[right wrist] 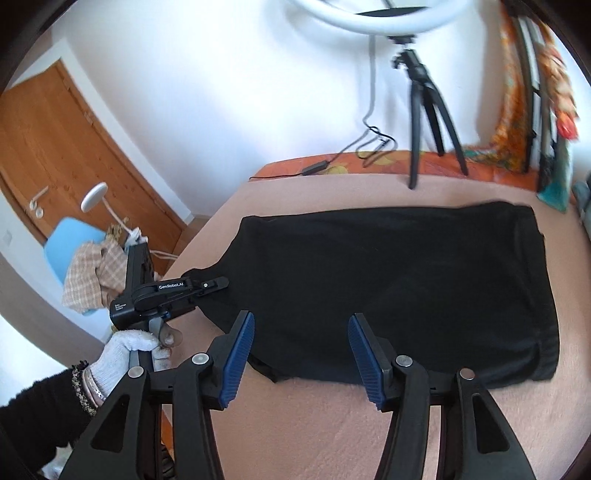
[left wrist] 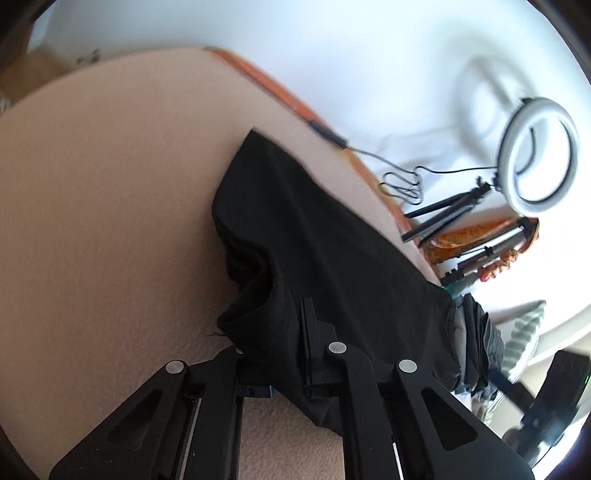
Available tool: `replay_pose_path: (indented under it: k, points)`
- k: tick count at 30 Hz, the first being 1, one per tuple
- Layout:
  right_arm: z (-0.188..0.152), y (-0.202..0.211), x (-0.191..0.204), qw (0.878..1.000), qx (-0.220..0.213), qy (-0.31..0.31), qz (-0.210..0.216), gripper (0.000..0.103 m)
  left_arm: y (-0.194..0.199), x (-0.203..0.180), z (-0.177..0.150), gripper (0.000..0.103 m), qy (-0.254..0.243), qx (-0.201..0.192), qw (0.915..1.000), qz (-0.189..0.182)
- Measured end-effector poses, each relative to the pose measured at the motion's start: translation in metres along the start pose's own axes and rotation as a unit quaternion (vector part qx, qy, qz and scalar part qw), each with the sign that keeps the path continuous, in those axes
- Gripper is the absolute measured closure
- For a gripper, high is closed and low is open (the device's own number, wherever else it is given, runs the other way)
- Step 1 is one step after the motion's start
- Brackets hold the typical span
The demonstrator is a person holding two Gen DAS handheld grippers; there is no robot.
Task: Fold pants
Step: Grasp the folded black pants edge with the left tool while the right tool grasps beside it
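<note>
This is a room in a home, most likely a bedroom. A bed (right wrist: 332,435) with a plain pinkish cover fills the space ahead of the fingers, with orange patterned bedding (right wrist: 436,162) along its far edge against a white wall (right wrist: 221,74). Far to the left of the fingers stand a wooden door (right wrist: 55,147) with a lever handle and a light blue chair (right wrist: 70,240) heaped with checked cloth (right wrist: 92,273). A ring light (right wrist: 369,18) on a tripod (right wrist: 424,110) stands beyond the fingers, at the bed's far side.

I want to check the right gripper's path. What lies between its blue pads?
In the right wrist view, only the black pants lie between the right gripper's open pads.
</note>
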State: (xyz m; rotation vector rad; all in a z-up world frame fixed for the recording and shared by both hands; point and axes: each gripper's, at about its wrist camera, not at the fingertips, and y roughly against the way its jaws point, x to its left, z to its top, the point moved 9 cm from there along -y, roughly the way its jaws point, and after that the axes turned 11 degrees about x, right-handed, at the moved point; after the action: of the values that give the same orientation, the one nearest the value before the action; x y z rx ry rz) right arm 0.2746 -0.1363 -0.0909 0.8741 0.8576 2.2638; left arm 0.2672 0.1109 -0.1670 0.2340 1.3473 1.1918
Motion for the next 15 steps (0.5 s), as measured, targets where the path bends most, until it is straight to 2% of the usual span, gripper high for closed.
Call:
replay_pose_path:
  k: [3, 10, 15]
  points:
    - [0.026, -0.016, 0.018, 1.0, 0.016, 0.007, 0.019, 0.032, 0.004, -0.012, 0.0, 0.096, -0.039, -0.008, 0.9992, 0.001]
    - [0.105, -0.087, 0.072, 0.993, 0.089, 0.018, 0.077, 0.029, -0.005, -0.025, -0.008, 0.097, -0.092, 0.0, 0.9957, 0.008]
    - [0.134, -0.162, 0.107, 0.983, 0.163, 0.039, 0.069, 0.03, -0.004, -0.027, -0.009, 0.097, -0.111, 0.001, 0.9938, 0.002]
